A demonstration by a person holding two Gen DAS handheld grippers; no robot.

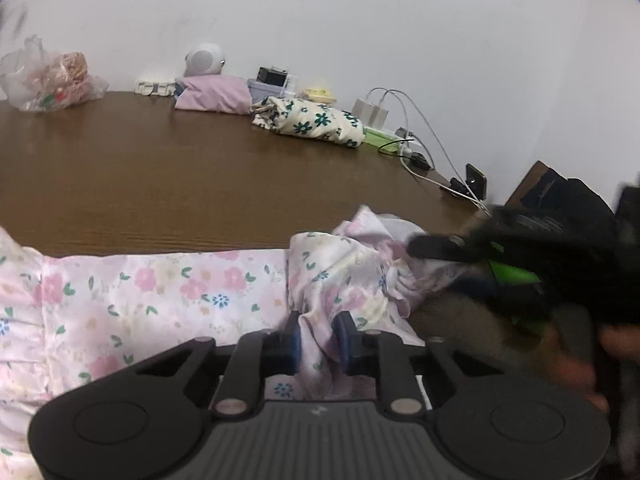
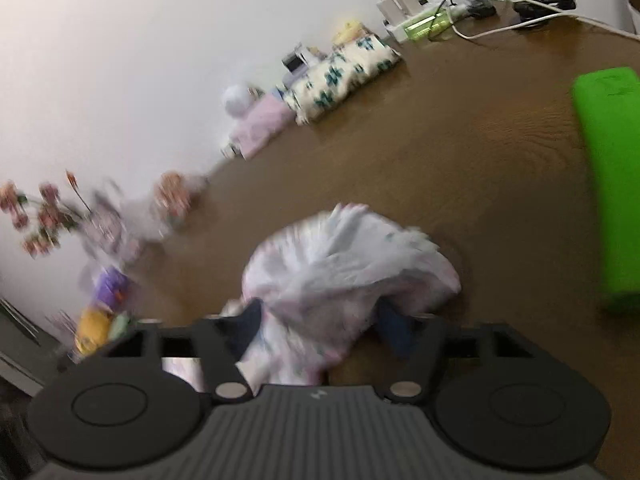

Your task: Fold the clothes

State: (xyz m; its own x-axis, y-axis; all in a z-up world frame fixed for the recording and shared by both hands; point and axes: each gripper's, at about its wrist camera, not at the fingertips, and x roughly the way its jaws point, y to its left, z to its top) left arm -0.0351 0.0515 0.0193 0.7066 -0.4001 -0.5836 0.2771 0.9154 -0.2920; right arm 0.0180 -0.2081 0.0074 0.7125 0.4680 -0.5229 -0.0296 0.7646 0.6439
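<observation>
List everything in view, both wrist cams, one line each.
pink floral garment: 1, pale pink, near table edge, one end bunched
table: 1, brown wood
folded floral cloth: 1, cream with teal flowers, far edge
folded pink cloth: 1, pink, left of it
white round device: 1, behind pink cloth
plastic bag: 1, clear, far left
chargers and cables: several, white, far right
green object: 1, right wrist view, blurred
left hand-held gripper: black, closed on garment fold
right hand-held gripper: black, around bunched end
</observation>
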